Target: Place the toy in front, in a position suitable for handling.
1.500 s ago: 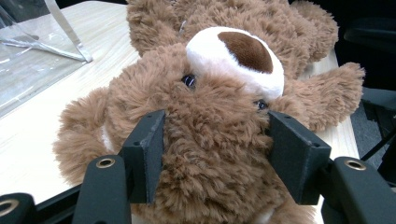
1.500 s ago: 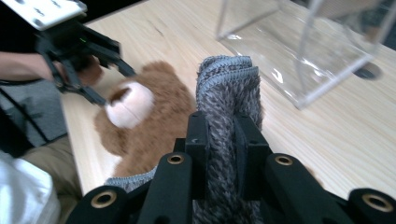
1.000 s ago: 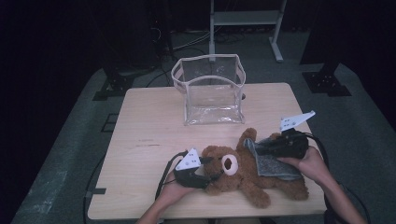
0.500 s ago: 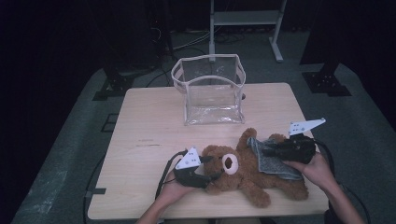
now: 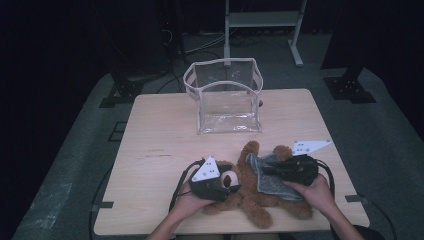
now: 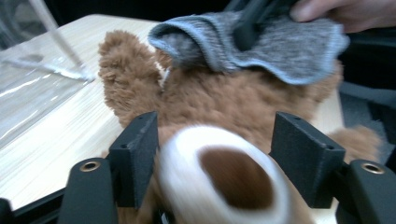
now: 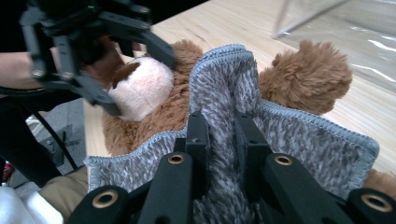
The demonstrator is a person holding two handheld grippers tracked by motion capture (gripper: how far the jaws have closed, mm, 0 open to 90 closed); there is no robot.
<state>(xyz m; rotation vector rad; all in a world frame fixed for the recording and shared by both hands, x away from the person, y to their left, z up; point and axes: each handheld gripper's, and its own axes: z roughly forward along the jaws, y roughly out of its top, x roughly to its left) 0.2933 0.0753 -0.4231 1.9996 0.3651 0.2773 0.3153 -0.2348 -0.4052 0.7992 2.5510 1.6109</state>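
cloth (image 7: 280, 126) edge pinched, bear (image 5: 250, 200) near table (image 5: 160, 130) edge

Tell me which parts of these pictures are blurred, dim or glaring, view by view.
High view: the room is dark, only the table is lit, and the clear bag catches faint glints. Left gripper view: the teddy bear's snout is close and blurred. Right gripper view: the grey cloth is sharp, the bag's clear wall shows streaky glare.

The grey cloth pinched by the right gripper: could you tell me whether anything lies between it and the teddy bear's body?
Nothing visible does. The grey cloth, pinched in a fold by the right gripper, drapes directly over the teddy bear; the left gripper only straddles the muzzle.
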